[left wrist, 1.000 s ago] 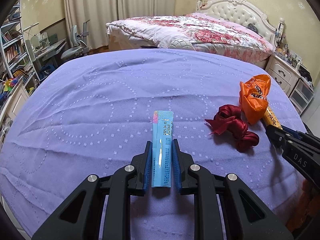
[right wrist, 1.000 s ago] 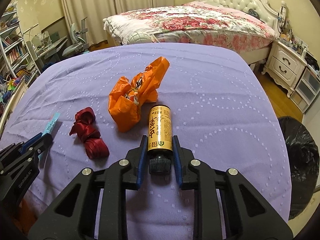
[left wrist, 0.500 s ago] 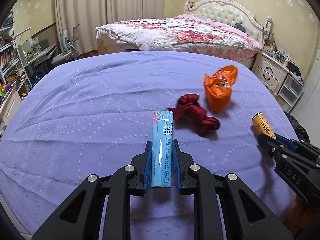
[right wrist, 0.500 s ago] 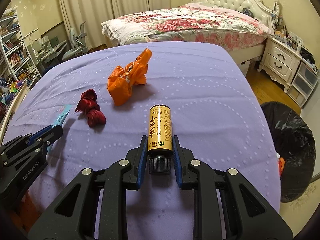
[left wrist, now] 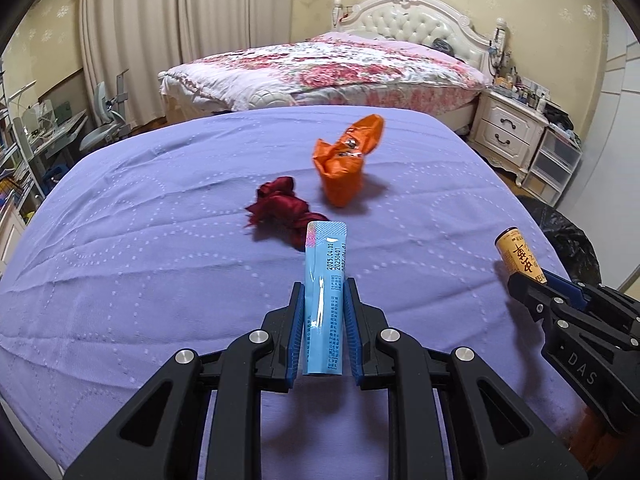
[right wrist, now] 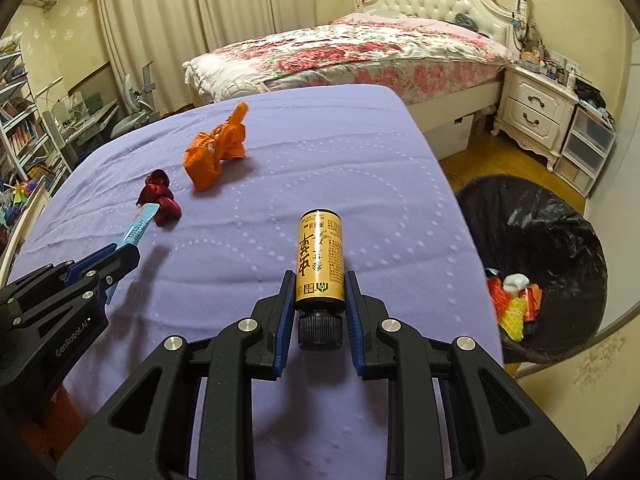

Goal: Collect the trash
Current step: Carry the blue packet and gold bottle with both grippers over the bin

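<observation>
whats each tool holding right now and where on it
Left tool: blue sachet, gripped by its lower half. Right tool: gold bottle, gripped at its cap end.

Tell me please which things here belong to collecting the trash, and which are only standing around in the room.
Belong to the job:
- blue sachet, held in the left gripper
- gold bottle, held in the right gripper
- orange wrapper on the purple cloth
- red scrap on the cloth
- black bin bag on the floor

Only standing around:
- bed
- nightstand

A purple quilted table (left wrist: pixel 160 240) (dotted rings) carries an orange wrapper (left wrist: pixel 344 168) and red ribbon (left wrist: pixel 280 208).
</observation>
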A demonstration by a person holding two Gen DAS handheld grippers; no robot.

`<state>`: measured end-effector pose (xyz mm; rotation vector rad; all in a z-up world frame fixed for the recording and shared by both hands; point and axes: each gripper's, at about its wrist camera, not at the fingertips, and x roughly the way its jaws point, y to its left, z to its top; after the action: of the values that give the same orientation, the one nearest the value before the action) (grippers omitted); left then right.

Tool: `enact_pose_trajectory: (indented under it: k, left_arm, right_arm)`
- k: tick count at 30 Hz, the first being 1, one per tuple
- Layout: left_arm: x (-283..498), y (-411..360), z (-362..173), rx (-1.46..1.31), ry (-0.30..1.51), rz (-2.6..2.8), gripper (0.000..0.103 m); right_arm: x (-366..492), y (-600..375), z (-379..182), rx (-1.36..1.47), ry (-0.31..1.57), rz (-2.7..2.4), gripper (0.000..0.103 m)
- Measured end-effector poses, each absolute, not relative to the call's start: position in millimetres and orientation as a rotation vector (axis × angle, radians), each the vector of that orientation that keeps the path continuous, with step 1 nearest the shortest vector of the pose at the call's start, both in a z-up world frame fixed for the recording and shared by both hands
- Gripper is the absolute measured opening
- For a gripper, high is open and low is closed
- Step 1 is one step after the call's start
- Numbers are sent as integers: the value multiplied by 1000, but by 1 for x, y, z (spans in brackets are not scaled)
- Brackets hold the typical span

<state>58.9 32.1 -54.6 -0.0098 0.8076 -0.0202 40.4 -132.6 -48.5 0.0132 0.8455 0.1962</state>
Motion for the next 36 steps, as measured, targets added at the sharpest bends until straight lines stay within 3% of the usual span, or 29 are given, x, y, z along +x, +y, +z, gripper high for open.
enact_pose_trajectory:
  k: [36]
  left_arm:
    - [125,-169,-42,188,736,-343,20]
  right_arm:
    - [69,-317,-41,172,782,-202,23]
